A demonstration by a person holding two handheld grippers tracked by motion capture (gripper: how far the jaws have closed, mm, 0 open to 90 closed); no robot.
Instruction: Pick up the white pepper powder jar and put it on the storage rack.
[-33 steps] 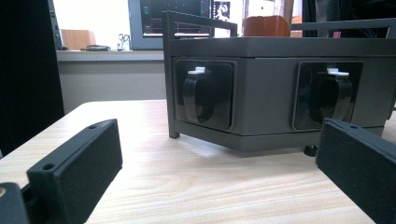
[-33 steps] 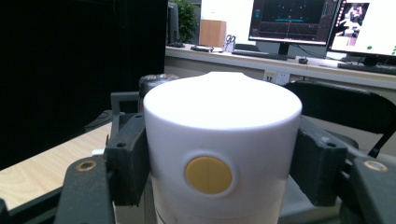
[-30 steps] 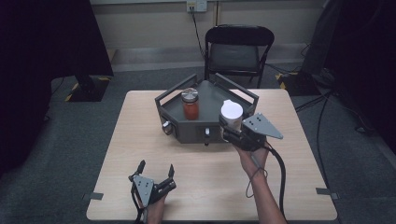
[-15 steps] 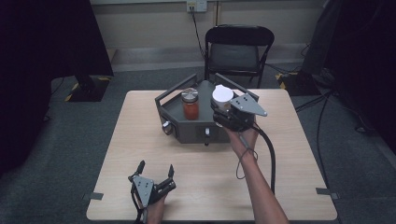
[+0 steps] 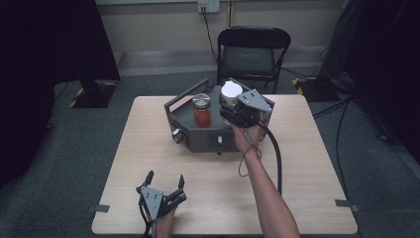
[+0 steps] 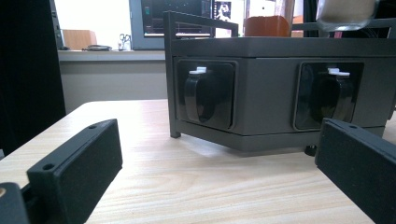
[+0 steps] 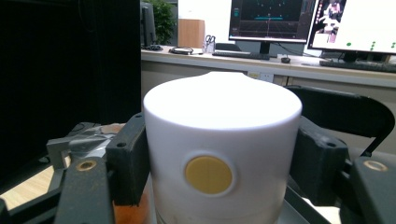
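At the near left of the table (image 5: 143,148), left gripper (image 5: 166,177) resting low on the wood, jaws spread wide with nothing between them, aimed across the boards at the grey box (image 5: 198,141) and well apart from it. In the left gripper view, two knobs (image 6: 203,95) on the box's near faces, one to a face. Further right, on the box's top, one jar with red contents (image 5: 201,111) and a metal lid, upright, touched by no tool. Just right of that, one white-capped jar (image 5: 231,91), also upright, long axis vertical, clamped from both sides by the right gripper (image 5: 232,106); jaws closed only as far as the cap's width, pressing on the cap's flanks in the right gripper view, with a single yellow dot (image 7: 208,175) on the cap wall facing the camera. Held over the far right part of the box top, beside the red jar but apart from it; impossible to tell from these views whether the base is touching the top or hanging just above. Judged as the step in hand: setting this second jar down next to the first, so straight down along its own axis, keeping right of the red jar and inside the raised handle rails. Right hand the one at work and right on the thing; left hand far off and idle. Count: two jars, two grippers, one box, one chair (image 5: 250,54) beyond the far table edge.
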